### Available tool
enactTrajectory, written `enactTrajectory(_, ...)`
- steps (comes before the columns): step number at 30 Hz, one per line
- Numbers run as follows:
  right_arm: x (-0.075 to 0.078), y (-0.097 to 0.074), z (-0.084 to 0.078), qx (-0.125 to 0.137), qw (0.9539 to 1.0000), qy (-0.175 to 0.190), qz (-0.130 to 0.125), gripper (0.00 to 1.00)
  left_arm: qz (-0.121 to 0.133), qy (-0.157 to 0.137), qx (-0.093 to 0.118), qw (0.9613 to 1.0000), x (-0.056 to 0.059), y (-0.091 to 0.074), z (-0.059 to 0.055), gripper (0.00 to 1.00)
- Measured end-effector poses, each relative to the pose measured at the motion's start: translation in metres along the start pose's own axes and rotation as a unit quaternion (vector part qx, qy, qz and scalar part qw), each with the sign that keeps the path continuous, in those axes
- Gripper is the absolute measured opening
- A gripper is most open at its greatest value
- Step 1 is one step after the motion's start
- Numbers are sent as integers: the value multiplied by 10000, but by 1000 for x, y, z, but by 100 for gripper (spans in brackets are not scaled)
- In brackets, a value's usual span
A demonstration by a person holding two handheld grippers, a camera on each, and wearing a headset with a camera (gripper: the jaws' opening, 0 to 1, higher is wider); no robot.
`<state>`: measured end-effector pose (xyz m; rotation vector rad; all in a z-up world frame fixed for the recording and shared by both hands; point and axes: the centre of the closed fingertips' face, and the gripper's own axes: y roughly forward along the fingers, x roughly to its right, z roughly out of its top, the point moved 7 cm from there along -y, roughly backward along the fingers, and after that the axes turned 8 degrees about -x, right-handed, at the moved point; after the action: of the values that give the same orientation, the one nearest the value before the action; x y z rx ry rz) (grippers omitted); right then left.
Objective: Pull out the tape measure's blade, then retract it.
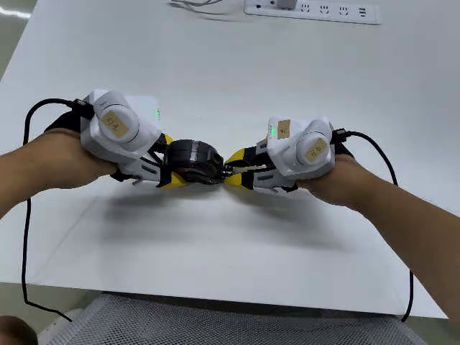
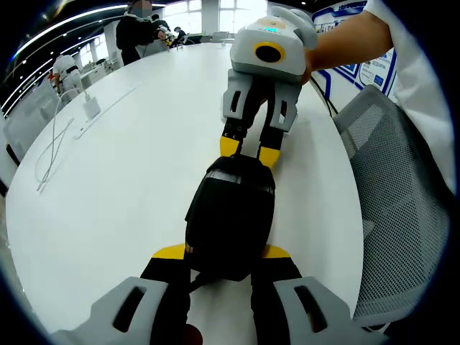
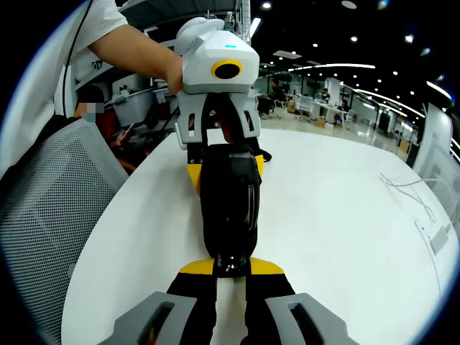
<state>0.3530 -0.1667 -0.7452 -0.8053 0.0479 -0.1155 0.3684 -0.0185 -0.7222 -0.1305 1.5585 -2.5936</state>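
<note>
Tape measure (image 1: 192,162): black case, centre-near over the table (image 1: 237,72), clamped across its sides by the left gripper (image 1: 164,171) to anchor it, while the right gripper (image 1: 234,175) is closed on the blade tip (image 3: 231,264), apparently to draw it rightward.

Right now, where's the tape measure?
Head view, mid-frame above the table: tape measure clamped in the left tool, right tool pinching its blade tip.
</note>
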Motion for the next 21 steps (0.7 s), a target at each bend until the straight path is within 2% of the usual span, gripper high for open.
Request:
enactTrajectory(14, -1, -1, -1, -52, 10000, -68, -5, 10, 15, 43, -76, 10000, 0, 1, 0, 27)
enactTrajectory(21, 0, -8, -8, -91, 9999, -66, -28, 10, -8, -3, -57, 10000, 0, 0, 1, 27)
